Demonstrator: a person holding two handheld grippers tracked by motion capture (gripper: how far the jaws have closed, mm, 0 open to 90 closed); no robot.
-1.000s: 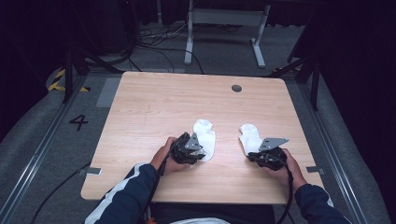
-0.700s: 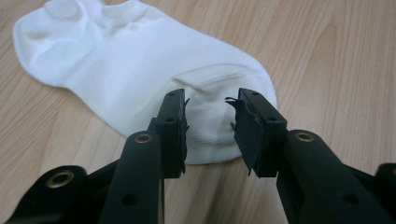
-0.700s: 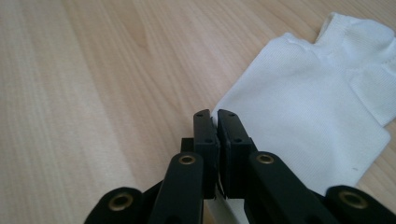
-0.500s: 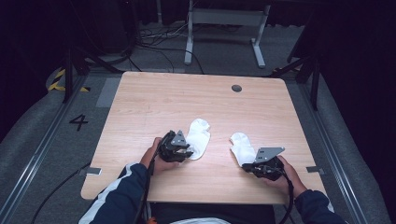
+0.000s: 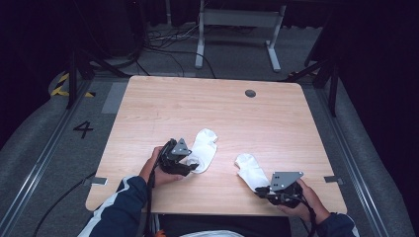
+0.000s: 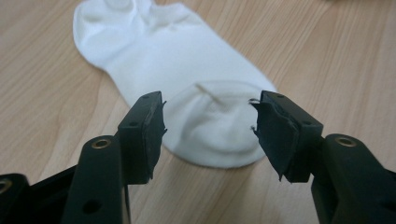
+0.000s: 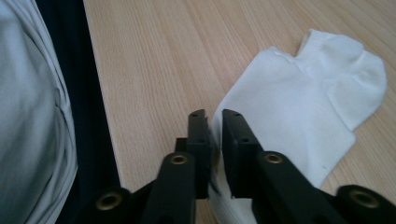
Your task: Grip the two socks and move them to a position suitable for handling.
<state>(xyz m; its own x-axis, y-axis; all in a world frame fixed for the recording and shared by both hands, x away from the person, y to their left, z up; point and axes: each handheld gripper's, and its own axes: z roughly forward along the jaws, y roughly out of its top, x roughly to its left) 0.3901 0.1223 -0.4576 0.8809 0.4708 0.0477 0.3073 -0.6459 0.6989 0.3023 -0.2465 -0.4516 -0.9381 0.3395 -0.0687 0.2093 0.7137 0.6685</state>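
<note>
Pairing is barely begun: your left gripper (image 6: 208, 133), jaws just opened wide, frames the white cotton ankle sock (image 5: 203, 148) at the counter's (image 5: 207, 103) seven o'clock; your right gripper (image 7: 215, 140) pinches the matching white sock (image 7: 299, 112) at five o'clock.

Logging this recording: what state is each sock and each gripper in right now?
Left sock: flat on the table, free, its rounded end between the open jaws.
Right sock: flat on the table, its near edge pinched.
Left gripper: open, jaws have just been opening, pads off the sock.
Right gripper: shut on the right sock's edge.
Table: wooden top, bearing both socks.
</note>
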